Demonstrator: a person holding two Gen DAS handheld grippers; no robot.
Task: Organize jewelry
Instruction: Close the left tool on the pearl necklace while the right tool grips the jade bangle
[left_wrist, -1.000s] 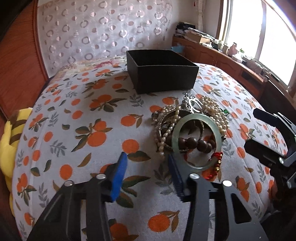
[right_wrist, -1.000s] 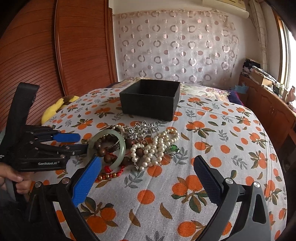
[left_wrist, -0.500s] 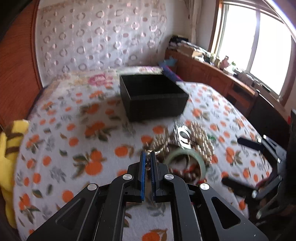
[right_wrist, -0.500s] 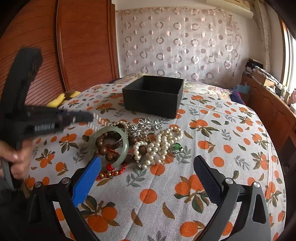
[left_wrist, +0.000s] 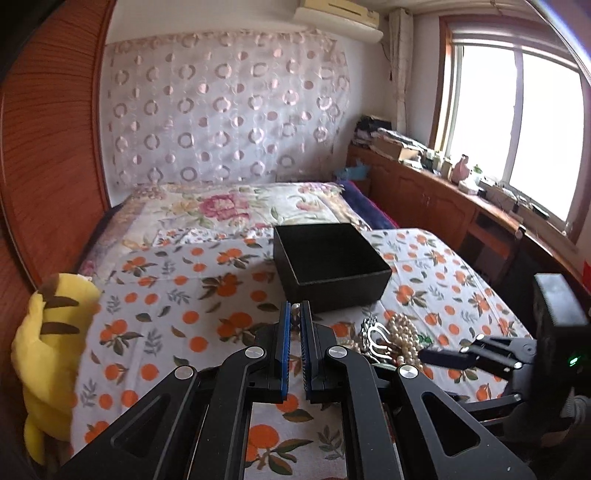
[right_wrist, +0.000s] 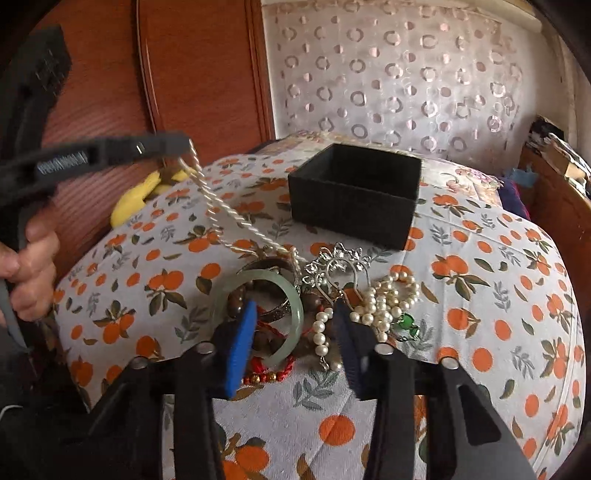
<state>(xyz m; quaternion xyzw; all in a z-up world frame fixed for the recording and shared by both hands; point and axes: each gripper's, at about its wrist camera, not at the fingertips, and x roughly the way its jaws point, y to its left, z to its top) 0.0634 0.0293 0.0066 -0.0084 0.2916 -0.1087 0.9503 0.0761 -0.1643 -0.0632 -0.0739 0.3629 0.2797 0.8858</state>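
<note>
Bed cover (right_wrist: 480, 314) carries it all: black box (right_wrist: 354, 192) ahead of both grippers, jewelry pile (right_wrist: 332, 295) between box and right gripper. Left gripper (left_wrist: 294, 325) is raised, pads pressed together, pinching the twisted pearl strand (right_wrist: 225, 210); strand runs taut from its tips down and right into the pile, far end apparently caught near the jade bangle (right_wrist: 258, 314). Right gripper (right_wrist: 295, 343) is spread, low, straddling the bangle's near edge. To do this step well, I'd say: lift slowly and straight up, let the right gripper pin the bangle, clear the snag, then carry forward-right over the box rim and release low.
</note>
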